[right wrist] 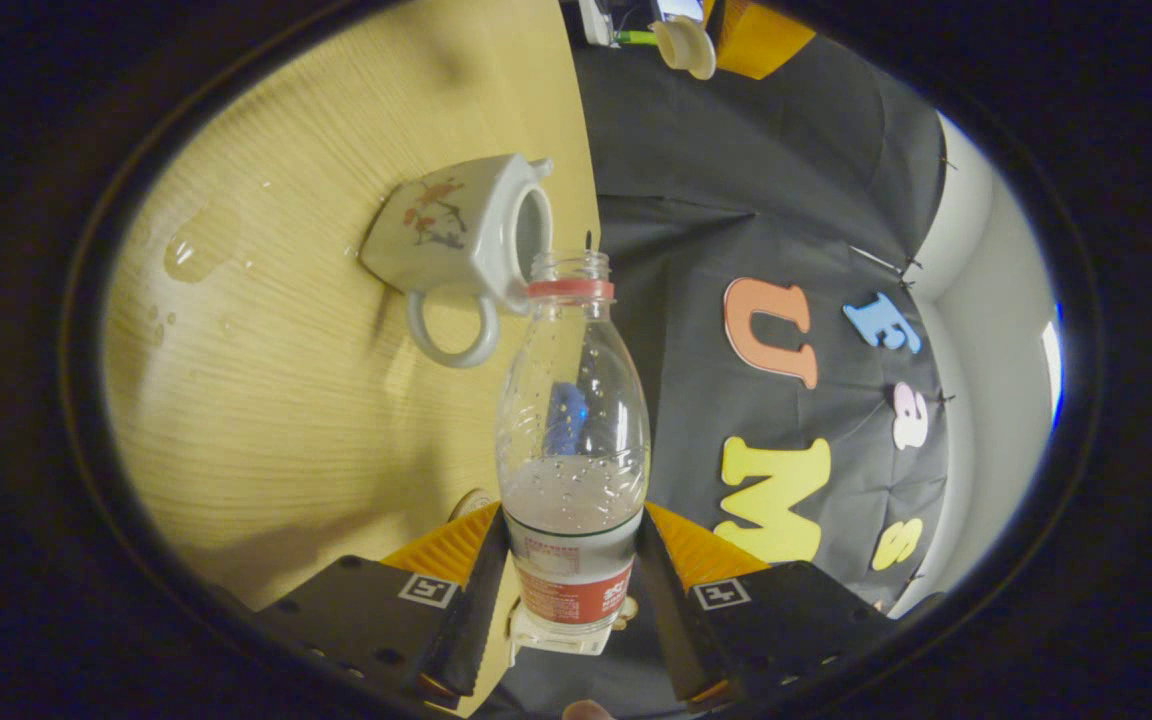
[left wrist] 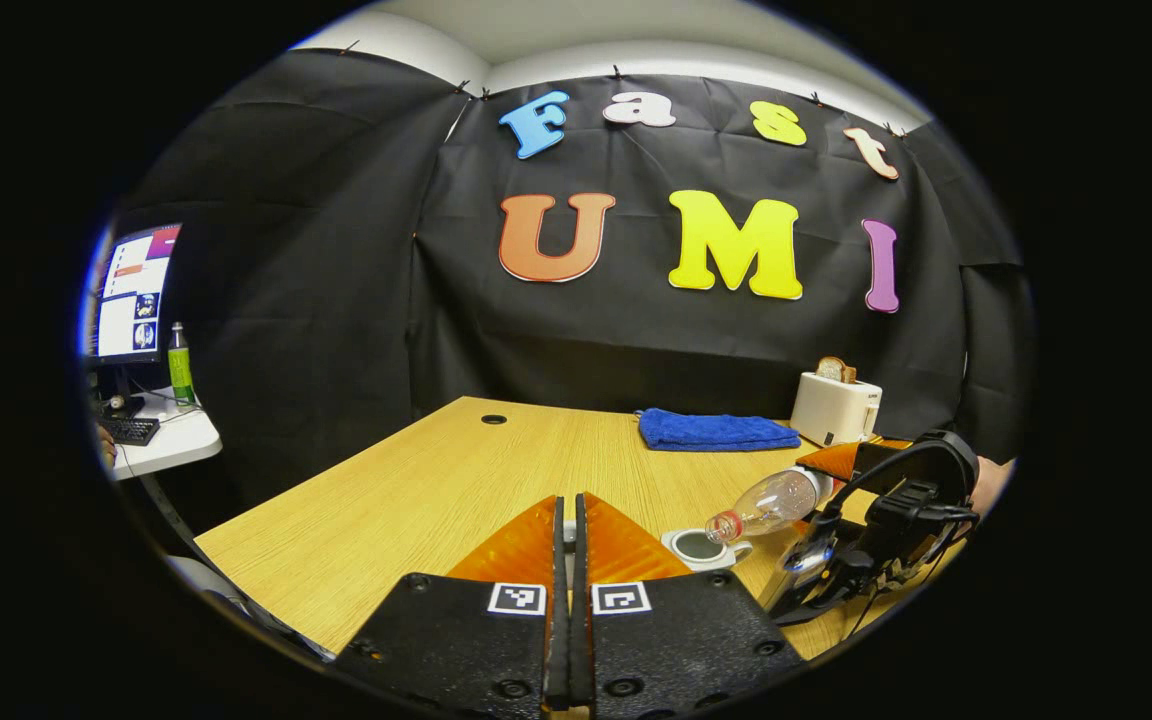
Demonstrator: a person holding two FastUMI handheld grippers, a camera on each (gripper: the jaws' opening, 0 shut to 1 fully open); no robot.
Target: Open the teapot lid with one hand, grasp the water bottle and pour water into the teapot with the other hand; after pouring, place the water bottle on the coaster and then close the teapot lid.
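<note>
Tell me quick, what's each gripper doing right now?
Left hand-held gripper: closed; the lid shows between its fingers in the right gripper view.
Right hand-held gripper: closed on the water bottle, tipped toward the open teapot.

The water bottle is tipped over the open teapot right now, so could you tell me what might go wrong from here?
1. The water bottle mouth sits near the rim of the teapot, and a puddle already lies on the table, so more water may miss.
2. The right gripper fingers pinch the bottle low, near its base; tilted, it could slip.
3. The lid in the left gripper sits deep between the fingers, so it may come down crooked.
</note>
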